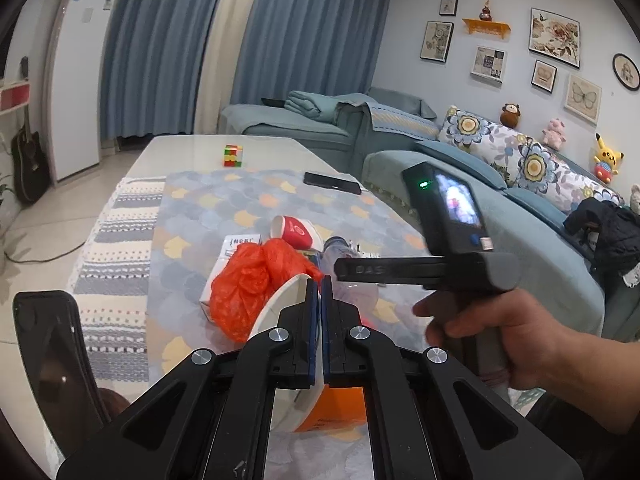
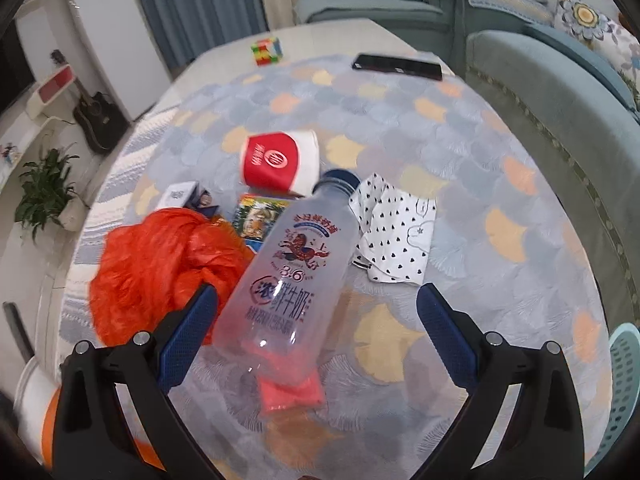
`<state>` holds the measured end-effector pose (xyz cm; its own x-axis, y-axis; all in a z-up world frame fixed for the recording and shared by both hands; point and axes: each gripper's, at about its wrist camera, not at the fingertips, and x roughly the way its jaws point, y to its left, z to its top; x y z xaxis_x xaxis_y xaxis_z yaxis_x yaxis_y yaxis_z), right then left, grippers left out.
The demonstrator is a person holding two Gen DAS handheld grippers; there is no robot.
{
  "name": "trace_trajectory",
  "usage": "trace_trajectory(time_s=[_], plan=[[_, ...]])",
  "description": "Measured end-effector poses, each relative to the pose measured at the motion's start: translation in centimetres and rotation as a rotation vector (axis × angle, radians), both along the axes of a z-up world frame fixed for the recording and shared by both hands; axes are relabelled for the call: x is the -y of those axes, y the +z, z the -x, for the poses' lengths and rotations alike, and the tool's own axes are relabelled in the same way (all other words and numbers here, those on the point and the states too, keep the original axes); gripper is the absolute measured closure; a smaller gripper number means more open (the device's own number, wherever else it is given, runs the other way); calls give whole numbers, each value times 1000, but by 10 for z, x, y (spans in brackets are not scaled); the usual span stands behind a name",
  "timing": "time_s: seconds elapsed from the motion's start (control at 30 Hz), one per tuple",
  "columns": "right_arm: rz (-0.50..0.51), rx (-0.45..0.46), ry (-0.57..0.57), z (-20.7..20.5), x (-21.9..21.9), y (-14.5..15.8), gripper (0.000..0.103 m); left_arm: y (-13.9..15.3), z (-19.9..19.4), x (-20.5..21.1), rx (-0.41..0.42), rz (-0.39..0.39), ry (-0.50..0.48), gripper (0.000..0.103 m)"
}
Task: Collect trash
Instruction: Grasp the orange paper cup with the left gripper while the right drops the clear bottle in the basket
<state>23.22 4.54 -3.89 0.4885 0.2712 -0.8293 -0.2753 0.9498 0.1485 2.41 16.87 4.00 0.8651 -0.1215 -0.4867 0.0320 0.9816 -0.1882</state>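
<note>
A living-room table (image 2: 500,168) under a fan-patterned cloth, strewn with rubbish: the left gripper (image 1: 320,280) is clamped tight on the rim of a white-and-orange paper bowl (image 1: 276,312), its blue pads pinching the thin wall so the bowl hangs tilted in front of the lens. To the right in the left wrist view, a hand (image 1: 492,336) grips the handle of the right gripper (image 2: 316,300), whose jaws stand wide apart above the table with nothing pressed between them. Directly below, between the two blue fingers (image 2: 192,320), lies a clear plastic milk bottle (image 2: 280,280) on its side, blue cap pointing away, its base resting over a small pink wrapper (image 2: 292,394). A crumpled red plastic bag (image 2: 160,264) sits just beside the bottle on the left, touching it. A tipped red-and-white paper cup (image 2: 280,162) lies beyond the cap, with a spotted white wrapper (image 2: 394,232) to the bottle's right and small printed boxes (image 2: 256,216) between bag and cup. Farther back on the table are a puzzle cube (image 2: 267,51) and a black phone (image 2: 398,66); a blue sofa (image 2: 560,92) runs along the table's far side
</note>
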Motion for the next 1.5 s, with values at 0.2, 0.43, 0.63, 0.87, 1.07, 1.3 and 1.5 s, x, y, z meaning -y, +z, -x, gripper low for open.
trace_trajectory(time_s=[0.2,0.43,0.63,0.87,1.07,1.3,1.5], plan=[[7,-83,1,-9,-5,-22,21,-3,2,6,2,-40,17,103],[84,63,30,13,8,-2,46,-1,6,15,27,-86,20,103],[101,269,23,47,39,38,46,5,10,24,68,-121,15,103],[89,334,10,71,81,52,46,9,11,40,97,-134,-15,103],[94,413,-11,91,119,64,46,12,7,62,121,-148,-69,103],[63,466,-62,118,176,81,46,13,3,95,144,-155,-144,103],[10,465,-139,143,231,88,46,18,-4,126,147,-130,-222,103]])
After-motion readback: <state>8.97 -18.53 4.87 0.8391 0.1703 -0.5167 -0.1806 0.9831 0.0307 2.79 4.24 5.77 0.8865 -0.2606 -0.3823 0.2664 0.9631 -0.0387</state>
